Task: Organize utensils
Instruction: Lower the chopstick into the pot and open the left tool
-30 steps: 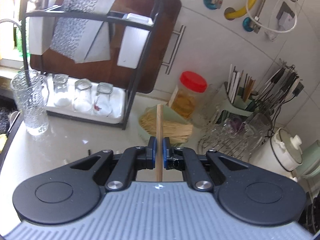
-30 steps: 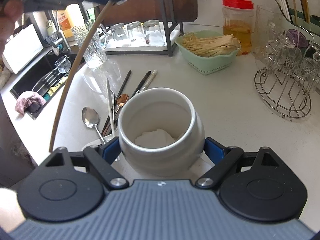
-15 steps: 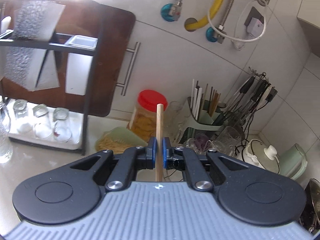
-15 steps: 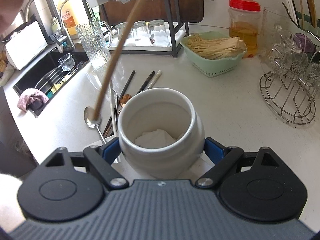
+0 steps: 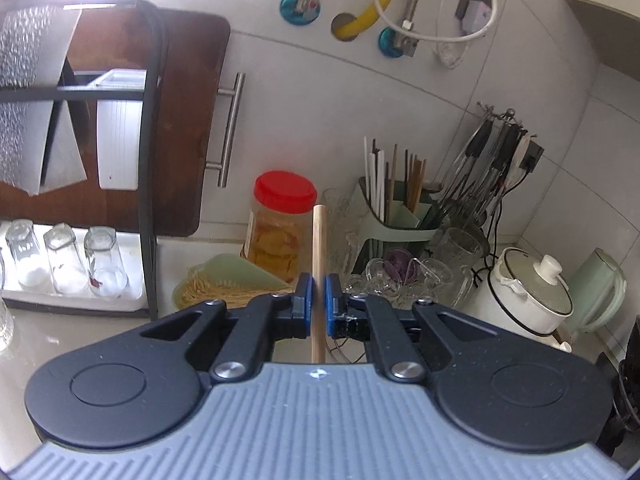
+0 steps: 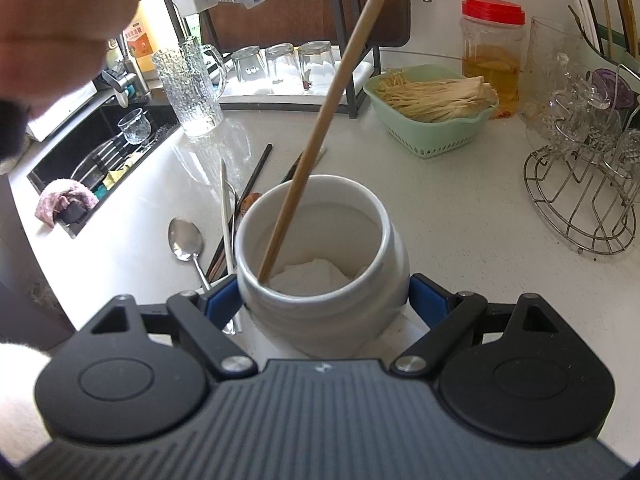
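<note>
Right wrist view, nearest: the white jar (image 6: pixel 320 276) is clamped between the blue pads of the right hand-held gripper (image 6: pixel 322 300), jaws spread wide around its belly, jar standing on the worktop (image 6: pixel 460 216). White paper is seen at the jar's bottom. The wooden chopstick (image 6: pixel 312 152) is angled in from 1 o'clock, its lower tip already inside the jar at the 9 o'clock wall. At 10 o'clock of the jar, a spoon (image 6: pixel 186 236) and several more chopsticks (image 6: pixel 240 200) are left lying on the worktop.

Left wrist view: the left hand-held gripper (image 5: pixel 318 300) is nearly shut, pinching the chopstick's upper end.

Risk, judged: if released at this slant, the chopstick may lever on the rim and tip out, or the jar may be nudged if the stick is pushed sideways. Farther at 1 o'clock, a green basket (image 6: pixel 432 136) is noted.
</note>
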Demonstrator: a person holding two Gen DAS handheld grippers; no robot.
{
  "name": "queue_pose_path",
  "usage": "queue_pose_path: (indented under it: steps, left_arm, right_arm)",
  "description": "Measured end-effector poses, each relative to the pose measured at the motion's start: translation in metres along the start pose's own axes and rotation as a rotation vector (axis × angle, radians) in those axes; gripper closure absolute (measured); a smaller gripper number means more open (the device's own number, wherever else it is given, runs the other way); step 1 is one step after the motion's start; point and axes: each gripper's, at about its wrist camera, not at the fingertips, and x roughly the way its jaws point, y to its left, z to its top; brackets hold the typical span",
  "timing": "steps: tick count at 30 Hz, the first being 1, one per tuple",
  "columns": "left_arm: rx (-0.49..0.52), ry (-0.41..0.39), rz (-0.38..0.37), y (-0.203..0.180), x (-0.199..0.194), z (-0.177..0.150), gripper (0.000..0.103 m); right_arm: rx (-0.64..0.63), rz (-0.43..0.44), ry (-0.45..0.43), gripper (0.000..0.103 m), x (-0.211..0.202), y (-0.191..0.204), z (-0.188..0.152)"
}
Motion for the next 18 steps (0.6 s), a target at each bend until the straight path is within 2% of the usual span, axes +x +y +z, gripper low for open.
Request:
queue_pose_path:
  steps: [5, 18]
  left_arm:
    - [0.017, -0.009, -0.003, 0.002, -0.014, 0.003, 0.095]
    - [-0.014, -0.003, 0.017, 0.005, -0.05, 0.014, 0.095]
  right_arm:
    - [0.004, -0.001, -0.005, 0.011, 0.001, 0.001, 0.0]
    - [-0.005, 0.002, -0.02, 0.011, 0.001, 0.0, -0.001]
